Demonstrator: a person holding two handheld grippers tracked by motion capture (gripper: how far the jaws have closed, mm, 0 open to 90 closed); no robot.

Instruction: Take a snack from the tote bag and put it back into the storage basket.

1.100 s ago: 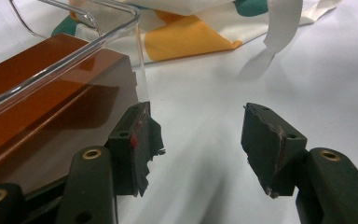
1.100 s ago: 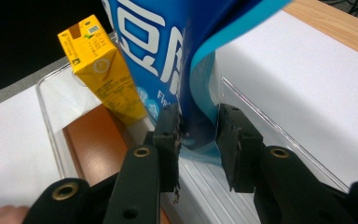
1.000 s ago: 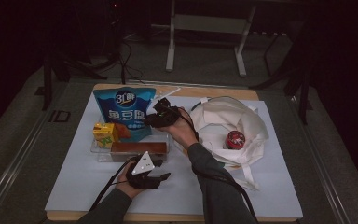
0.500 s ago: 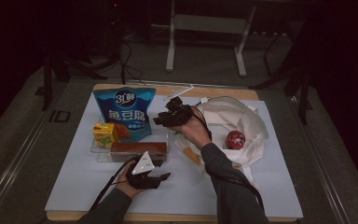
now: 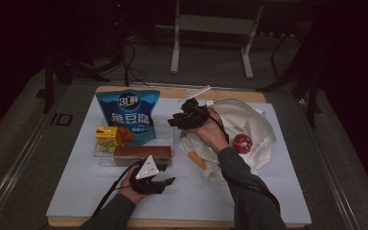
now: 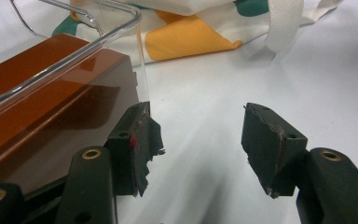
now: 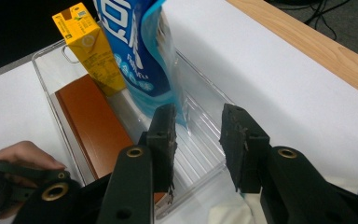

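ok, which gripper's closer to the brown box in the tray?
Left. The left gripper sits beside the brown box, at the tray corner; the right gripper hovers above the tray's far end.

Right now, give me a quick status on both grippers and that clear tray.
Left gripper open, one jaw beside the clear tray corner. Right gripper open, nothing between the jaws, above the tray's bare end. Blue snack bag leans close ahead.

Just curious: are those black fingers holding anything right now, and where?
No. The left gripper and right gripper both stand open, nothing between their fingers.
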